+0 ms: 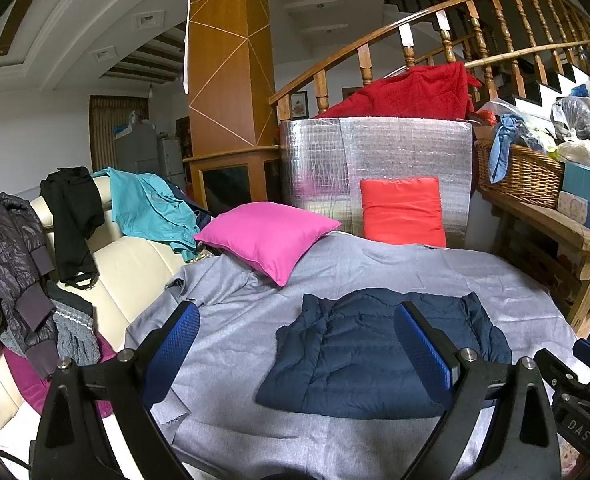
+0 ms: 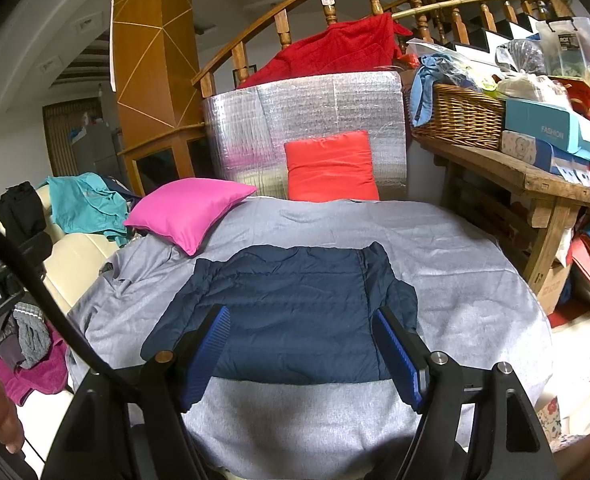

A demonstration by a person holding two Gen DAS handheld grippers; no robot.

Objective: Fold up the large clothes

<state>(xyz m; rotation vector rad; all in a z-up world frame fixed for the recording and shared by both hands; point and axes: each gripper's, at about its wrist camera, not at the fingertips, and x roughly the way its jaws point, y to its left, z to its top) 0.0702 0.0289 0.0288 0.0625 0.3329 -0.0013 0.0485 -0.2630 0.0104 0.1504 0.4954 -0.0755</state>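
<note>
A navy quilted jacket [image 1: 379, 348] lies folded into a flat rectangle on the grey sheet [image 1: 235, 320]. In the right wrist view the same jacket [image 2: 295, 312] sits just ahead of the fingers, on the grey sheet [image 2: 455, 264]. My left gripper [image 1: 297, 344] hovers over the sheet, open, with nothing between its blue pads; the jacket lies ahead and to its right. My right gripper [image 2: 301, 344] is open above the jacket's near edge, not touching it. The right gripper's body shows at the left wrist view's right edge.
A pink cushion [image 1: 267, 236] and an orange cushion [image 1: 403, 210] rest at the sheet's far side against a silver foil panel [image 1: 375, 156]. Clothes hang over a cream sofa [image 1: 123, 264] on the left. A wooden table [image 2: 535, 176] with a wicker basket [image 2: 459, 116] and boxes stands right.
</note>
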